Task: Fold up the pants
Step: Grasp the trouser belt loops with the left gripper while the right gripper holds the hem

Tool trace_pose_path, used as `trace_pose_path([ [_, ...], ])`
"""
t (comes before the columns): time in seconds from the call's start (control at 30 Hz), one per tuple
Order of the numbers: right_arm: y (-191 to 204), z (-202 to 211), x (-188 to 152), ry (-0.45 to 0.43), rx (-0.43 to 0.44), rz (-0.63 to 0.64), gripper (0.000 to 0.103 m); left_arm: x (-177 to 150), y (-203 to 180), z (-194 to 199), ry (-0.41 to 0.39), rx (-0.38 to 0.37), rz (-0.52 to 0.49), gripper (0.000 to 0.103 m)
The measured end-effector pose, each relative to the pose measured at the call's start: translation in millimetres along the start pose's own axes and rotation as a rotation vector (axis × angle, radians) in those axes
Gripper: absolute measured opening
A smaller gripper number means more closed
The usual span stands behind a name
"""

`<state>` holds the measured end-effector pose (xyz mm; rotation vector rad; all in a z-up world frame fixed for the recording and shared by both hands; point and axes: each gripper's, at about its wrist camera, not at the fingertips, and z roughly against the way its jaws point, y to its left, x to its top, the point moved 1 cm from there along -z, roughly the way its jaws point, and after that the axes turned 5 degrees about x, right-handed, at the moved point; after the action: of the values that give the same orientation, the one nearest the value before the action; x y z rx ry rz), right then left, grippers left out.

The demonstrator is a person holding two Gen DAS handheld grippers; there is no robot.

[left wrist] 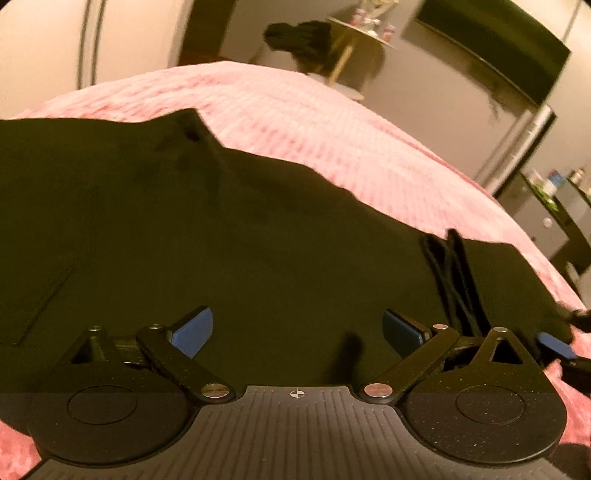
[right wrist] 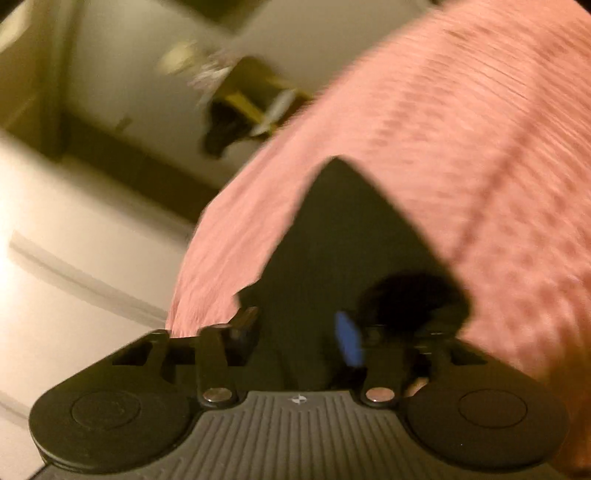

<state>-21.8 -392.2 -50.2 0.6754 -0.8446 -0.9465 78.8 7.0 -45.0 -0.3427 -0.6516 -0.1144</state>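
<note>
Black pants [left wrist: 184, 229] lie spread over a pink blanket [left wrist: 332, 122], their drawstrings [left wrist: 454, 280] at the right near the waist. My left gripper [left wrist: 297, 330] hovers low over the cloth, open wide, with nothing between its blue pads [left wrist: 192, 332]. At the pants' right edge the right gripper [left wrist: 565, 332] shows one blue pad. The right wrist view is blurred: a pointed stretch of the pants [right wrist: 343, 229] runs away from the right gripper [right wrist: 299, 332]. Its fingers stand a little apart, with black cloth lying under the gap and no grip visible.
Beyond the bed stands a round side table [left wrist: 354, 29] with a dark garment [left wrist: 299, 37] draped by it. A dark screen [left wrist: 491, 48] hangs on the wall, and a counter with bottles [left wrist: 554, 184] is at the right. Pale floor [right wrist: 74, 258] lies off the bed's edge.
</note>
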Motion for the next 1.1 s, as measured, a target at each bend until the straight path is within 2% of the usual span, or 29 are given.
trace_pose_path([
  [0.07, -12, -7, 5, 0.009, -0.114, -0.034, 0.017, -1, -6, 2, 0.006, -0.02, -0.017, 0.101],
  [0.1, -15, -13, 5, 0.024, -0.139, -0.041, 0.016, -1, -9, 3, 0.008, -0.03, -0.022, 0.101],
  [0.27, -11, -27, 2, 0.036, -0.182, 0.027, 0.013, 1, -44, 5, 0.019, -0.115, -0.086, 0.101],
  [0.33, -15, -30, 0, 0.037, -0.167, 0.002, 0.013, 3, -62, -1, 0.024, -0.174, -0.052, 0.101],
  [0.43, -24, -18, 3, 0.034, -0.12, -0.05, 0.015, 4, -89, -26, 0.118, -0.268, 0.055, 0.101],
  [0.53, -37, 1, 1, 0.017, -0.032, -0.118, 0.025, 7, -107, -54, 0.186, -0.284, 0.106, 0.101],
  [0.7, -40, 8, 2, 0.005, 0.054, -0.136, 0.031, 11, -121, -82, 0.249, -0.335, 0.151, 0.1],
  [0.77, -40, 9, 4, -0.005, 0.098, -0.139, 0.033, 12, -128, -88, 0.265, -0.341, 0.155, 0.09],
  [0.8, -41, 10, 6, -0.013, 0.124, -0.142, 0.033, 12, -131, -93, 0.276, -0.352, 0.163, 0.077],
  [0.83, -42, 12, 7, -0.024, 0.155, -0.147, 0.033, 12, -133, -98, 0.294, -0.349, 0.18, 0.072],
  [0.9, -42, 22, 10, -0.062, 0.218, -0.139, 0.033, 12, -139, -105, 0.296, -0.356, 0.206, 0.069],
  [0.97, -40, 32, 12, -0.11, 0.248, -0.115, 0.033, 12, -146, -109, 0.305, -0.357, 0.208, 0.056],
  [1.0, -40, 37, 13, -0.13, 0.254, -0.11, 0.033, 12, -150, -111, 0.307, -0.338, 0.196, 0.04],
  [1.03, -41, 40, 13, -0.144, 0.257, -0.115, 0.033, 11, -152, -112, 0.31, -0.31, 0.176, 0.015],
  [1.07, -43, 43, 14, -0.156, 0.26, -0.128, 0.033, 11, -154, -111, 0.312, -0.285, 0.159, 0.012],
  [1.1, -46, 45, 14, -0.165, 0.255, -0.144, 0.033, 11, -153, -110, 0.311, -0.291, 0.16, 0.011],
])
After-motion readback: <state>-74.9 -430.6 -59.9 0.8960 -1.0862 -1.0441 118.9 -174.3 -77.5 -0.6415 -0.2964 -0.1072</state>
